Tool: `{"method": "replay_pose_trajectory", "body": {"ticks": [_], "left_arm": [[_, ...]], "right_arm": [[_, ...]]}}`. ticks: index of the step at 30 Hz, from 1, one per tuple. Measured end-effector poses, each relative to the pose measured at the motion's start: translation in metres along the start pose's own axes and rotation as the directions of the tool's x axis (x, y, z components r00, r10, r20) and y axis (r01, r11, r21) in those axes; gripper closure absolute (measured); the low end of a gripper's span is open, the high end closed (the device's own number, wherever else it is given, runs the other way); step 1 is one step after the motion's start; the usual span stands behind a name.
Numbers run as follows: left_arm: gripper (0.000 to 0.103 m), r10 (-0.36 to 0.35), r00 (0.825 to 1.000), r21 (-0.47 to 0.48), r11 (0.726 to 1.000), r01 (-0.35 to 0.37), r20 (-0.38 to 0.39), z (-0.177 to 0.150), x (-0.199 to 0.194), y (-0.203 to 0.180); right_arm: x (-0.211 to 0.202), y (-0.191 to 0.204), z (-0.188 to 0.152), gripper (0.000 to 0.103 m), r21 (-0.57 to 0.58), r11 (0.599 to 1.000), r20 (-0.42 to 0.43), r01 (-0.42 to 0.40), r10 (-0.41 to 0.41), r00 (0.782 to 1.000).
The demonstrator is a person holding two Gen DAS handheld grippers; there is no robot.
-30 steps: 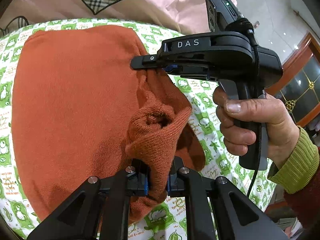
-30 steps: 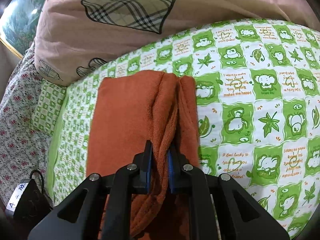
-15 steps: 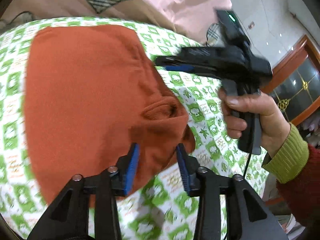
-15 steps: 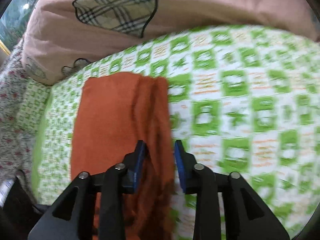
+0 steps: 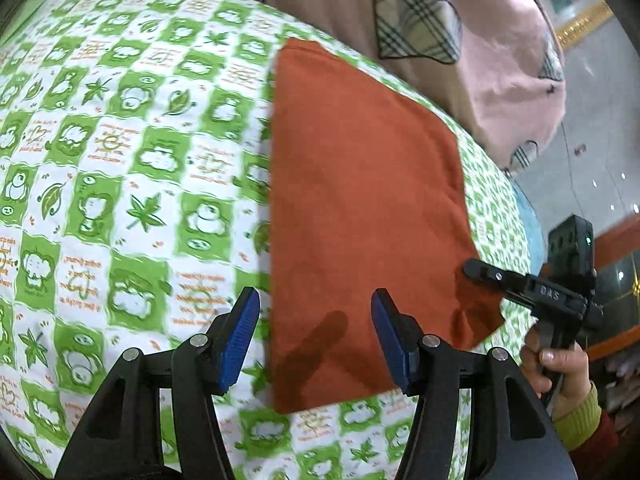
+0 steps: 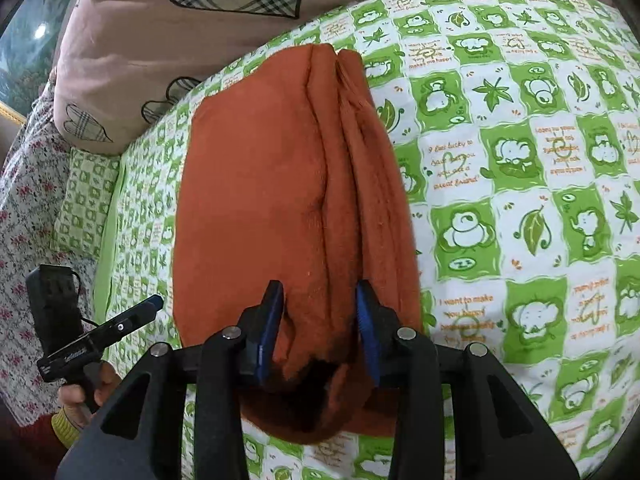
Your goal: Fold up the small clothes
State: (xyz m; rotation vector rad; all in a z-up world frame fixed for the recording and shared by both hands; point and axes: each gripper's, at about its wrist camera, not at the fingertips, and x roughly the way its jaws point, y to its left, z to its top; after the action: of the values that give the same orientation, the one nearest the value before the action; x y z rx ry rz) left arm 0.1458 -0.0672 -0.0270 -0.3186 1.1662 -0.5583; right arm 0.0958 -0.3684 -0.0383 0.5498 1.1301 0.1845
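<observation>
A rust-orange knit garment (image 5: 360, 200) lies folded and flat on a green-and-white patterned sheet (image 5: 120, 160). My left gripper (image 5: 316, 336) is open above the garment's near left edge, holding nothing. My right gripper (image 6: 320, 332) is open with its blue pads either side of the garment's (image 6: 260, 200) folded ridge at the near end, not clamping it. In the left wrist view the right gripper (image 5: 476, 270) shows at the garment's right corner. In the right wrist view the left gripper (image 6: 148, 306) shows at the lower left, beside the garment.
A pink quilt with plaid heart patches (image 6: 200, 20) is bunched along the far side of the bed. A floral cloth (image 6: 24, 200) lies at the left edge. Tiled floor and dark wood furniture (image 5: 616, 272) lie past the bed's right side.
Both grippers have opened and let go of the garment. The sleeve bundle that the left gripper held now lies flat. The left gripper has swung left and back.
</observation>
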Motion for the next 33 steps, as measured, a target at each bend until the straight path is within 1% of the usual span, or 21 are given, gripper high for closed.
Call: {"method": "replay_pose_trajectory", "body": {"ticks": [1,2,4,5,6,8,10,12,14,19,21,22,23,24,25,27,29,31,33], "left_arm": [[0.044,-0.001,1.0,-0.003,1.0,0.001,-0.003,0.003,0.001,0.001],[0.044,-0.002,1.0,-0.004,1.0,0.002,-0.004,0.004,0.0,0.0],[0.042,-0.009,1.0,0.003,1.0,0.009,0.001,0.006,0.001,0.0],[0.041,-0.009,1.0,0.009,1.0,0.009,0.002,0.006,0.0,0.0],[0.041,-0.008,1.0,0.015,1.0,0.008,0.0,0.005,0.001,-0.001],[0.041,-0.011,1.0,0.014,1.0,0.011,-0.014,0.008,0.012,-0.004],[0.041,-0.013,0.999,0.014,1.0,0.014,-0.035,0.003,0.019,-0.004],[0.041,-0.006,0.998,0.022,1.0,0.007,-0.055,0.002,0.027,-0.004],[0.041,-0.004,0.998,0.028,1.0,0.006,-0.067,0.003,0.032,-0.005],[0.039,-0.004,0.997,0.021,1.0,0.006,-0.075,0.013,0.044,-0.001],[0.039,-0.01,0.997,0.012,1.0,0.011,-0.073,0.023,0.049,-0.001],[0.038,-0.01,0.997,0.009,1.0,0.01,-0.072,0.027,0.051,0.0],[0.038,-0.01,0.997,0.006,1.0,0.01,-0.071,0.03,0.053,0.0],[0.037,-0.014,0.997,-0.001,1.0,0.014,-0.071,0.035,0.057,0.002],[0.036,-0.017,0.997,-0.006,1.0,0.017,-0.071,0.037,0.057,0.003],[0.034,-0.037,0.996,-0.032,0.999,0.035,-0.075,0.042,0.062,0.008],[0.034,-0.058,0.996,-0.059,0.997,0.054,-0.074,0.045,0.067,0.013],[0.036,-0.09,0.994,-0.084,0.993,0.084,-0.069,0.051,0.076,0.013],[0.04,-0.117,0.99,-0.088,0.99,0.111,-0.072,0.055,0.082,0.012]], "right_arm": [[-0.002,0.0,0.001,0.089,-0.003,1.0,-0.003,0.006,-0.006,1.0],[-0.007,0.0,0.003,0.09,-0.001,1.0,0.006,-0.005,0.005,1.0],[-0.031,0.002,0.003,0.092,-0.006,0.998,0.08,-0.066,0.066,0.995],[-0.041,0.003,0.003,0.092,-0.023,0.998,0.111,-0.066,0.068,0.991],[-0.045,0.002,0.001,0.092,-0.03,0.998,0.118,-0.054,0.057,0.991],[-0.037,-0.007,-0.005,0.093,-0.014,1.0,0.087,-0.028,0.029,0.996],[-0.017,-0.021,-0.013,0.093,-0.005,1.0,0.041,0.027,-0.026,0.999],[-0.007,-0.029,-0.017,0.093,0.002,1.0,0.044,0.027,-0.028,0.999],[-0.008,-0.035,-0.017,0.093,0.031,1.0,0.062,0.002,-0.004,0.998],[-0.016,-0.026,-0.014,0.092,0.006,0.999,0.051,0.043,-0.043,0.998],[-0.02,-0.019,-0.009,0.085,0.005,0.998,0.053,0.063,-0.063,0.997],[-0.02,-0.016,-0.006,0.075,0.005,0.997,0.065,0.073,-0.074,0.995],[-0.021,-0.014,-0.001,0.06,0.003,0.996,0.082,0.087,-0.087,0.993],[-0.022,-0.012,0.005,0.051,0.004,0.996,0.101,0.093,-0.093,0.99],[-0.021,-0.012,0.011,0.04,0.007,0.996,0.116,0.09,-0.09,0.989],[-0.016,-0.011,0.025,0.038,0.011,0.998,0.133,0.065,-0.066,0.989],[-0.004,-0.012,0.038,0.038,0.012,0.999,0.115,0.049,-0.05,0.992],[0.01,-0.018,0.049,0.038,0.024,0.999,0.086,0.048,-0.049,0.995],[0.026,-0.027,0.053,0.038,0.054,0.998,0.038,0.019,-0.021,0.999]]}}
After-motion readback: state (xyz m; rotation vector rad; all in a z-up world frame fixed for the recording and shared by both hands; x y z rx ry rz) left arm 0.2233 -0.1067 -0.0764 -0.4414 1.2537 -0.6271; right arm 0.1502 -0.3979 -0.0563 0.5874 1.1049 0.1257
